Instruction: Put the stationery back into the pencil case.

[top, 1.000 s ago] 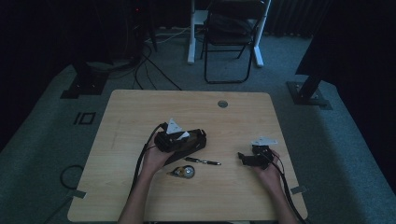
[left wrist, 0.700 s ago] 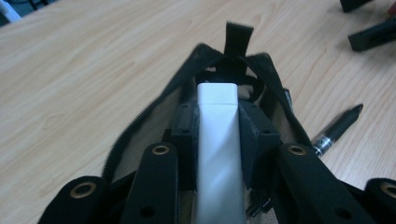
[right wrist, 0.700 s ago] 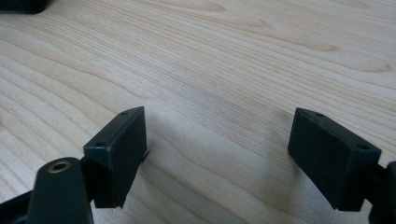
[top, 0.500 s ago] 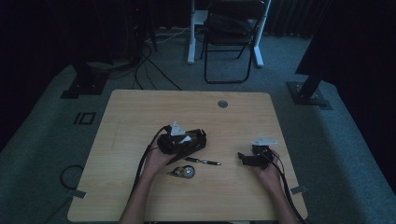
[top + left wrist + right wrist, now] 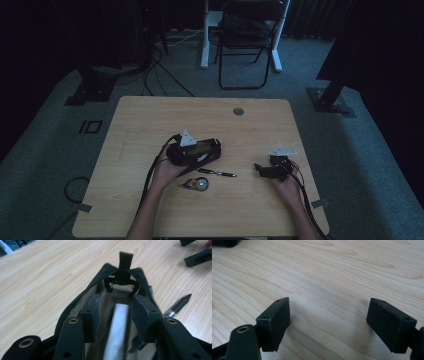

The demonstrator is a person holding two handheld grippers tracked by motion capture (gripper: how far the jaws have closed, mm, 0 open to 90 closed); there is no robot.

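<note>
We have the left gripper [image 5: 117, 317] down inside the open black pencil case [image 5: 105, 287] near the middle of the table [image 5: 150, 115], and between its jaws lies a pale grey stick, a marker or pen as far as we can tell [image 5: 116, 335]. The jaws stand a little wider than that stick, so we cannot tell whether they pinch it or have just let it go. We judge the packing partly done: this one item is in the case, while the black pen [image 5: 217, 173] and the tape roll [image 5: 196, 184] lie on the wood just in front of the case, waiting their turn. Our right gripper [image 5: 328, 322] rests low over bare table at the right side, jaws spread wide and holding nothing
</note>
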